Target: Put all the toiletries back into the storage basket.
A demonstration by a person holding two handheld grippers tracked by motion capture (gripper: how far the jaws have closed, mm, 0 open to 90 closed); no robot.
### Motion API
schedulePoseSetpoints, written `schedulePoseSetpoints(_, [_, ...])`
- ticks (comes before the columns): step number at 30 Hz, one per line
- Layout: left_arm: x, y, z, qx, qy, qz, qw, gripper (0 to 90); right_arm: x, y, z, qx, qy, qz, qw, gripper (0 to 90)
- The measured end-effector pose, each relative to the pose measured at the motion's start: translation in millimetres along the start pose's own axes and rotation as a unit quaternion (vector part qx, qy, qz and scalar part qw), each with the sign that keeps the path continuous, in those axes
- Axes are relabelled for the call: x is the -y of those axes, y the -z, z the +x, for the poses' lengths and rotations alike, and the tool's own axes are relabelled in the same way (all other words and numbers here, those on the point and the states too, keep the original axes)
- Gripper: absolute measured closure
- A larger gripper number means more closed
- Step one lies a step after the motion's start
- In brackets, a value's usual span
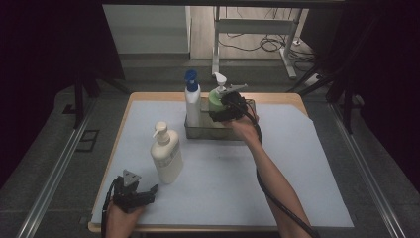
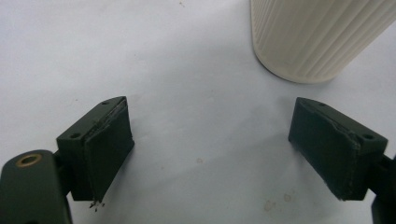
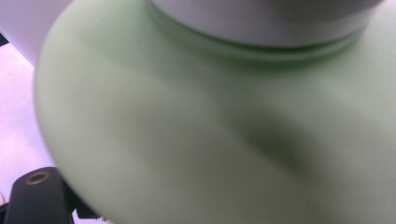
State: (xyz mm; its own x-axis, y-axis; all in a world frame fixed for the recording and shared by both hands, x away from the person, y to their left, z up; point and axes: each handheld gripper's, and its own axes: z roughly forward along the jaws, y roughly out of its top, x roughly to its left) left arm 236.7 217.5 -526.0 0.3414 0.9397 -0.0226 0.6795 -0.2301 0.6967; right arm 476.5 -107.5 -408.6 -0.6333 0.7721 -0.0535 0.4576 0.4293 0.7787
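Right claw (image 1: 225, 106) against pale green pump bottle (image 1: 216, 99), grip unclear; left claw (image 2: 229, 149) spread wide, empty.

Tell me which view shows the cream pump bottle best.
The high view: the cream pump bottle stands upright and whole on the white sheet, pump head and body visible, just beyond the left gripper. The left gripper view catches just its ribbed lower part, past the open jaws. The right gripper view faces a green bottle.
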Motion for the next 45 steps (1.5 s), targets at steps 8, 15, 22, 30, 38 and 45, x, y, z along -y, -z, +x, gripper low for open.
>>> schedulePoseSetpoints(8, [0.0, 0.0, 0.0, 0.000, 0.000, 0.000, 1.0000, 13.0, 6.8, -7.7, -2.8, -0.012, -0.013, 0.004, 0.9998, 11.6])
schedulePoseSetpoints(15, [0.0, 0.0, -0.1, -0.001, 0.000, 0.000, 1.0000, 13.1, 9.0, -10.6, -6.1, -0.016, -0.029, -0.006, 0.9994, 10.6])
schedulePoseSetpoints(22, [0.1, 0.0, -0.1, 0.000, 0.000, 0.000, 1.0000, 13.1, 13.5, -3.9, -7.0, -0.022, -0.026, -0.006, 0.9994, 10.1])
schedulePoseSetpoints(30, [0.1, 0.0, -0.2, -0.001, 0.000, 0.000, 1.0000, 13.0, 22.4, 14.1, -12.7, -0.041, -0.029, -0.011, 0.9987, 14.3])
schedulePoseSetpoints(38, [0.1, 0.1, -0.2, -0.001, 0.000, 0.000, 1.0000, 13.1, 36.9, 28.7, -18.9, -0.050, -0.039, -0.008, 0.9979, 33.2])
schedulePoseSetpoints(45, [0.1, 0.1, -0.3, -0.001, 0.000, 0.000, 1.0000, 13.1, 49.7, 38.4, -24.9, -0.033, -0.035, 0.000, 0.9988, 57.5])
